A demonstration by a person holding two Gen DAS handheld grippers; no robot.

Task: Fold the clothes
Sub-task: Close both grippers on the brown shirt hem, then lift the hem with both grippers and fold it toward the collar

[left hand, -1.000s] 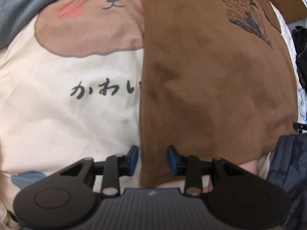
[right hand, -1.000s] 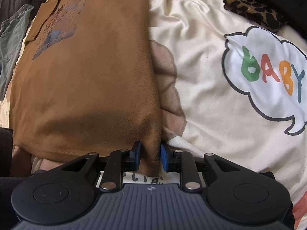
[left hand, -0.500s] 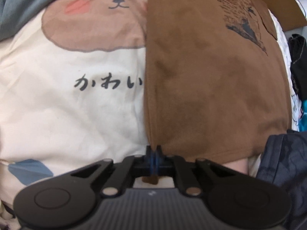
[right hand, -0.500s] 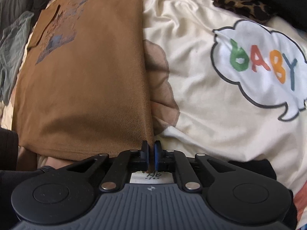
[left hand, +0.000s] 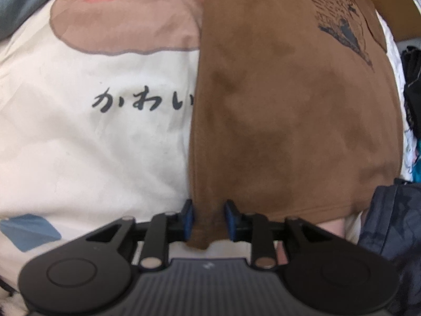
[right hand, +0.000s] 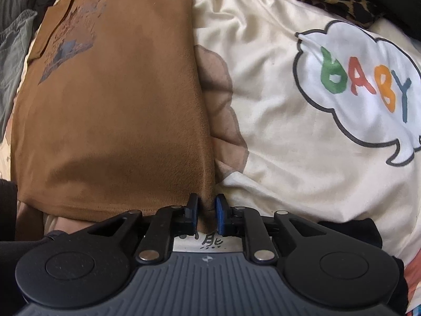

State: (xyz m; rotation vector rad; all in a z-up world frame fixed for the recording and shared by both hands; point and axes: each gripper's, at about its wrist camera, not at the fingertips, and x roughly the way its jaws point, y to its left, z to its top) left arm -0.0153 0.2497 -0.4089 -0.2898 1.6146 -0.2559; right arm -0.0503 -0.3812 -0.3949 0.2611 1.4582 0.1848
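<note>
Brown suede-like folded T-shirt (left hand: 289,105) lies flat on the large cream printed bedsheet (left hand: 92,144); I see it right of centre from the left wrist camera and left of centre (right hand: 110,118) from the right one. No containers in either view that I can make out.

Cream sheet (right hand: 276,158) carries the prints: a tan cartoon bear face with a pink cheek, a white speech cloud (right hand: 355,84) reading "BABY" in green, red, orange and blue letters, and black Japanese script "かわい" (left hand: 143,102), partly covered by the shirt edge. A small black character is legible on the sheet just under the right claw. Shirt has a dark graphic print (left hand: 342,23) with fine text near its far end; too blurred for me to read.

Leopard-pattern cloth (right hand: 334,0) sits at the sheet's far right corner; dark navy garment (left hand: 394,223) near the shirt's near right corner.

Left gripper (left hand: 208,220): jaws apart and opening, the shirt's near left corner between the blue pads, the pads not pressing it.

Right gripper (right hand: 207,214): jaws narrowly apart and opening, the shirt's near right corner between the pads.
</note>
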